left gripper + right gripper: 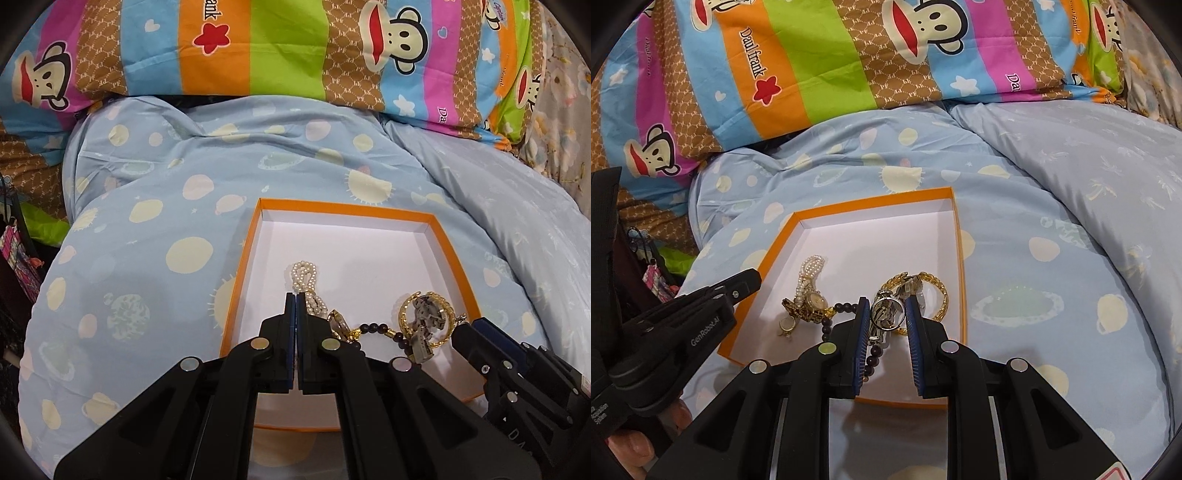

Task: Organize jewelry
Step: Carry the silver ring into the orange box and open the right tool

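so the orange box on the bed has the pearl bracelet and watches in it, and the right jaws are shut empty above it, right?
Not quite. The right gripper is not empty: the right wrist view shows its jaws shut on a silver watch. The rest holds: the orange box lies on the bed and contains the pearl bracelet and watches.

The box (962, 258) sits on the blanket (1052, 229), in front of the pillow (820, 66). In the box, the pearl bracelet (809, 275) lies left, the bead string (842, 308) in the middle, the chain (936, 291) right
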Action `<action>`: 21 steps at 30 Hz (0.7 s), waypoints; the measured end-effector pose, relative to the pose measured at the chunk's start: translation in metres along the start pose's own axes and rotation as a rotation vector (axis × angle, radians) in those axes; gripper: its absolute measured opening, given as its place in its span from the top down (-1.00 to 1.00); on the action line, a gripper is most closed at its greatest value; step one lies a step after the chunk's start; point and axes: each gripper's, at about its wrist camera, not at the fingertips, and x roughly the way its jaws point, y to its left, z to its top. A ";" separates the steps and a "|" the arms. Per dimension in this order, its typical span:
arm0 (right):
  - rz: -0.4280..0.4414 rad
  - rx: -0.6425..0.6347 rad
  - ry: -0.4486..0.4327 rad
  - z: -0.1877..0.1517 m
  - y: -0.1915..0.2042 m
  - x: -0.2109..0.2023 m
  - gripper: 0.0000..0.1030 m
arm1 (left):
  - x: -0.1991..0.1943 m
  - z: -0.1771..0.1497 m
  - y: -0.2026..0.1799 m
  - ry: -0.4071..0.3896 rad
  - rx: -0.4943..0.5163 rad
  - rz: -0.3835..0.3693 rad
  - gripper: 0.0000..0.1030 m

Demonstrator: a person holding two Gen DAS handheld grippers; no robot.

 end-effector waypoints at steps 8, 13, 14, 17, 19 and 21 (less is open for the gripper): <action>-0.010 0.008 -0.036 0.000 -0.001 -0.008 0.60 | 0.003 -0.006 0.004 -0.005 -0.014 0.057 0.29; -0.011 0.017 -0.065 -0.004 -0.006 -0.027 0.60 | -0.010 -0.007 0.007 -0.029 -0.017 0.058 0.29; -0.011 0.020 -0.069 -0.006 -0.008 -0.031 0.60 | -0.013 -0.008 0.008 -0.035 -0.016 0.056 0.29; 0.002 0.031 -0.068 -0.015 -0.012 -0.044 0.60 | -0.026 -0.012 0.012 -0.048 -0.023 0.050 0.29; 0.002 0.022 -0.070 -0.024 -0.012 -0.055 0.60 | -0.037 -0.018 0.016 -0.056 -0.031 0.044 0.29; 0.001 0.006 -0.072 -0.037 -0.011 -0.068 0.58 | -0.049 -0.026 0.022 -0.064 -0.037 0.038 0.29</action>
